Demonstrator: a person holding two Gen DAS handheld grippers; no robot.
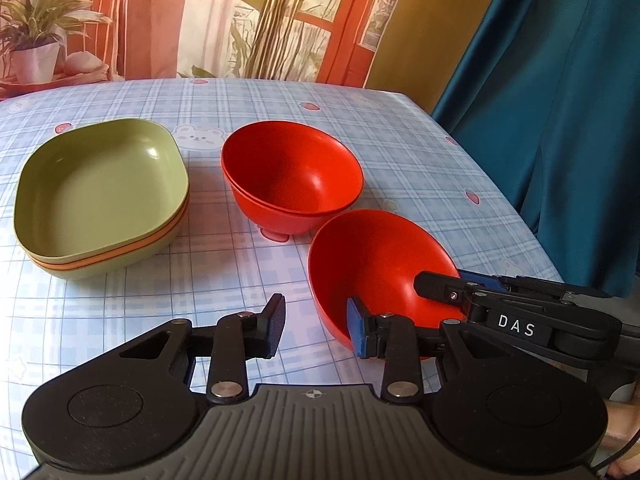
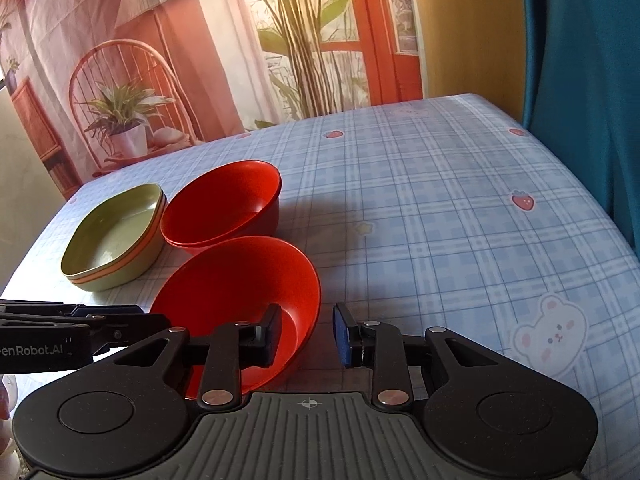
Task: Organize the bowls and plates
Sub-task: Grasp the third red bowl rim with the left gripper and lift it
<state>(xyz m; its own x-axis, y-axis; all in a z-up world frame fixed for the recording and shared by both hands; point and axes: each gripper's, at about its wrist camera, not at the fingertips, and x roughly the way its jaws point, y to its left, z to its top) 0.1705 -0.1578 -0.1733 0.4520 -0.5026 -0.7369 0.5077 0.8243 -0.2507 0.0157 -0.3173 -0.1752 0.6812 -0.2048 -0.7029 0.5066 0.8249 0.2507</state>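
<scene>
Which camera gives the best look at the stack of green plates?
The left wrist view: the green plates sit close, showing the orange plate between them. The right wrist view shows them smaller, at the left, beside the red bowls.

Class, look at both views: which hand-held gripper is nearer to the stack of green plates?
Left. The left hand-held gripper sits between the stack of green plates and the loose red bowl; the right hand-held gripper reaches in from the bowl's far side.

three red bowls (image 1: 372, 264), three stacked plates (image 1: 100, 196)
</scene>
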